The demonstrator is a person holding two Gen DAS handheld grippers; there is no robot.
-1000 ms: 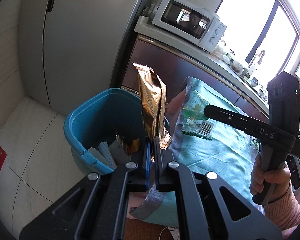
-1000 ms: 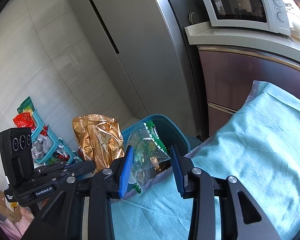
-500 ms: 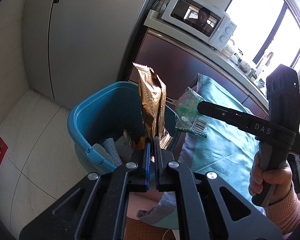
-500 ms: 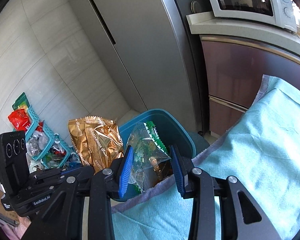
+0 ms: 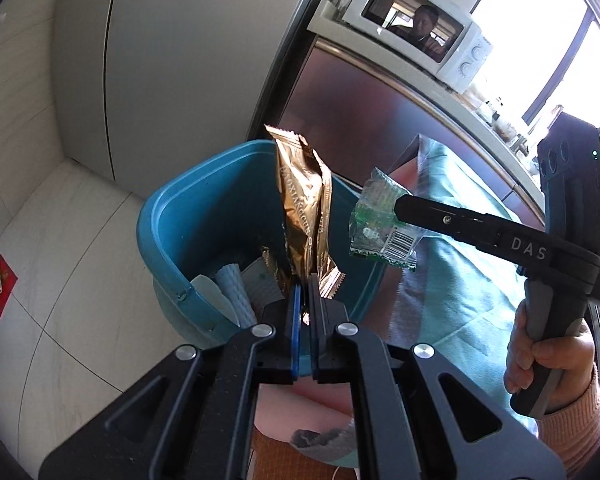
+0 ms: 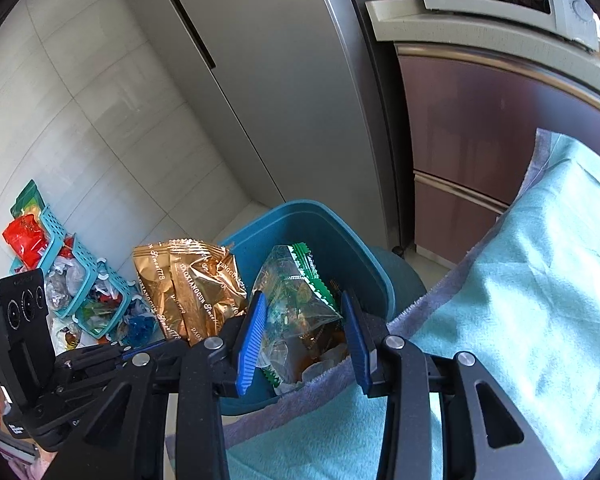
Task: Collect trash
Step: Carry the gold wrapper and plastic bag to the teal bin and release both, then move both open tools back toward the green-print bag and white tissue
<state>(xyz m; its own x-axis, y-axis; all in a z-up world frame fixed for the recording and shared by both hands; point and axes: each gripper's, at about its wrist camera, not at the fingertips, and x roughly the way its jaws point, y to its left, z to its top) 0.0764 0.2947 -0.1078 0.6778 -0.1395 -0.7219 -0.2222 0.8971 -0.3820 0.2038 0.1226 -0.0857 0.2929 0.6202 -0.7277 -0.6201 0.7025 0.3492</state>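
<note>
Both hands had dropped closer over the blue bin (image 5: 168,216), left gripper (image 5: 304,280) clamped on the gold wrapper (image 5: 304,208), right gripper (image 6: 304,316) just loosening around the green packet (image 6: 300,292), so dumping looked imminent.

We see the blue plastic bin (image 5: 204,216) on the floor between the tall grey fridge (image 5: 172,60) behind it and the teal cloth-covered table (image 6: 540,280) to its right. The gold foil snack bag (image 5: 304,216) and the clear green-edged wrapper (image 5: 380,228) hang above the bin's opening, the wrapper right of the bag.
</note>
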